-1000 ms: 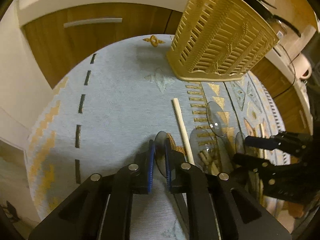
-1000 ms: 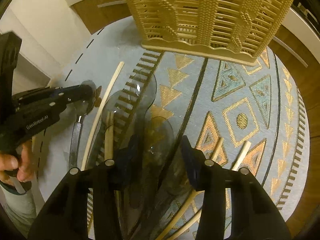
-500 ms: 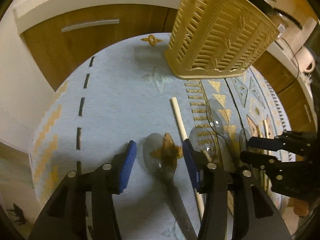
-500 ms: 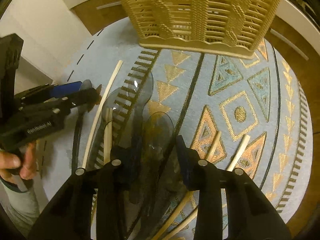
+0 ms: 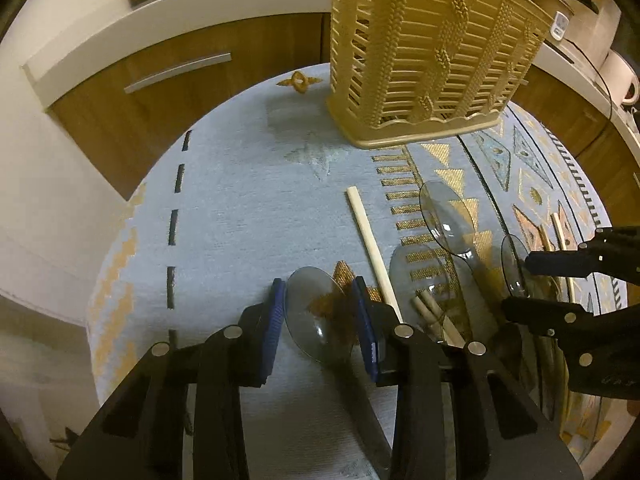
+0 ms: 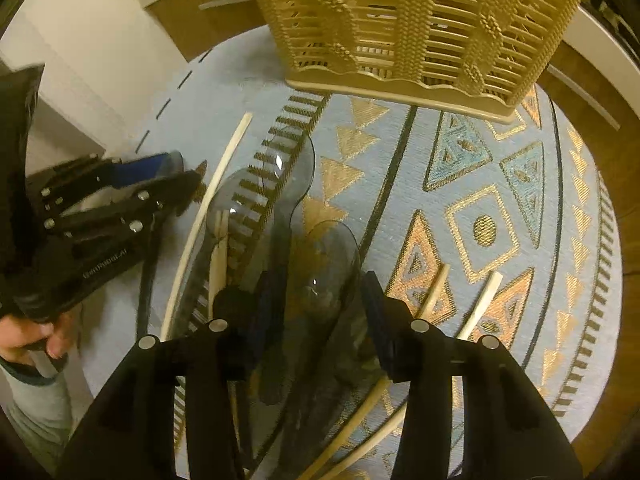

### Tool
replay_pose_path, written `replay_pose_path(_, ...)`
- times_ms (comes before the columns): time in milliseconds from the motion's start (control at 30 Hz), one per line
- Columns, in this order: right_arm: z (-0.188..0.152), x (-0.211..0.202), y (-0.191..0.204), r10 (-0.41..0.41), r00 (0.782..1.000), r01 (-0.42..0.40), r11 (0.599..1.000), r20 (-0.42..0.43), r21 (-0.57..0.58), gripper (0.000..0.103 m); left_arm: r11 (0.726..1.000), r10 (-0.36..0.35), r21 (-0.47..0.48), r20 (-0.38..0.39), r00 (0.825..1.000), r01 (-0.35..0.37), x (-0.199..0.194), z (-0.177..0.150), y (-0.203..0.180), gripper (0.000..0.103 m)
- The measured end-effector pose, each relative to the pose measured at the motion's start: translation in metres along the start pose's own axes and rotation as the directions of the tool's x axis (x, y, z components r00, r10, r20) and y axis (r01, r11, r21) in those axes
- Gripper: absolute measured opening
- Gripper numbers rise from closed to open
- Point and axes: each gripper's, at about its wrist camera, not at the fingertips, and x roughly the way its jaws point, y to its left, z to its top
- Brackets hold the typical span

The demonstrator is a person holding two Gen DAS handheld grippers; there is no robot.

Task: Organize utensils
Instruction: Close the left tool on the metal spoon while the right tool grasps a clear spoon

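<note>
Nothing visibly binned; spoons and chopsticks lying loose. Left gripper (image 5: 320, 312) jaws parted, straddling clear spoon (image 5: 320, 320). Right gripper (image 6: 320, 308) jaws parted over another spoon (image 6: 332, 264). Slatted basket (image 5: 432, 52) standing beyond.

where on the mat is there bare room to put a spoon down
Bare cloth lies left of the lone chopstick, between it and the dashed line, up to the slotted basket. In the right wrist view the mat is also bare beyond the two chopsticks. Crowded: the clear spoons between the left gripper and right gripper.
</note>
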Motion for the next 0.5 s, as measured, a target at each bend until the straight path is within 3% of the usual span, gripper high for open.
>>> replay_pose_path(267,0.0,0.001,0.006,-0.023,1.0,0.023,0.999,-0.002,-0.038,0.036,0.999,-0.042,-0.02,-0.011,0.999,0.041,0.002,0.004,0.009,0.032)
replay_pose_path(400,0.009,0.008,0.014,-0.022,1.0,0.022,0.999,-0.008,-0.047,0.036,1.0,-0.011,-0.003,-0.02,1.0,0.011,0.006,0.008,0.003,0.033)
replay_pose_path(500,0.014,0.013,0.02,-0.021,1.0,0.02,0.998,-0.007,-0.058,0.03,0.999,0.031,0.034,-0.018,0.999,-0.031,0.006,0.006,-0.005,0.033)
